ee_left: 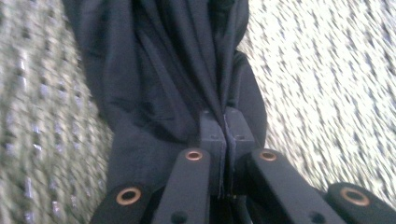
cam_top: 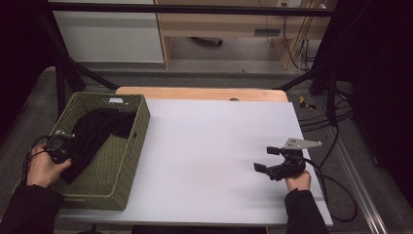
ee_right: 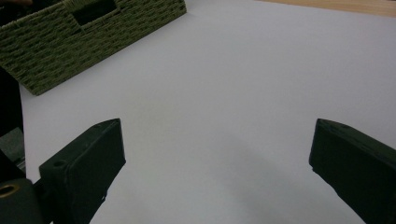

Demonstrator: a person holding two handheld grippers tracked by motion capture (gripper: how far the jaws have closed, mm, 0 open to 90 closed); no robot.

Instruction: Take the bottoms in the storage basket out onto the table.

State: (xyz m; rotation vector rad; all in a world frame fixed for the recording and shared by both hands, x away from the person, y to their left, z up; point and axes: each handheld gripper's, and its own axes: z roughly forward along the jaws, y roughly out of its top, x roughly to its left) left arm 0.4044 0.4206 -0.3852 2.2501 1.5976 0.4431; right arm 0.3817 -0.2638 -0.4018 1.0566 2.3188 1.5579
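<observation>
A black garment (cam_top: 100, 130), lying half inside a green woven basket (cam_top: 127, 161) at the left edge of the white tabletop (cam_top: 214, 156), is seen pinched in the left gripper (ee_left: 225, 122), whose jaws are pressed together on a bunched fold of the dark cloth. The right gripper (cam_top: 267, 158) is held low over the bare tabletop well apart from the basket, its jaws spread wide with nothing between them. The step in hand is judged to be the drawing of the garment out of the basket. For the next move, the fold would need to be lifted clear of the basket's wall and carried toward the open tabletop, where a free edge could be taken by the waiting right gripper. A small pale label on the basket's far rim cannot be read.
</observation>
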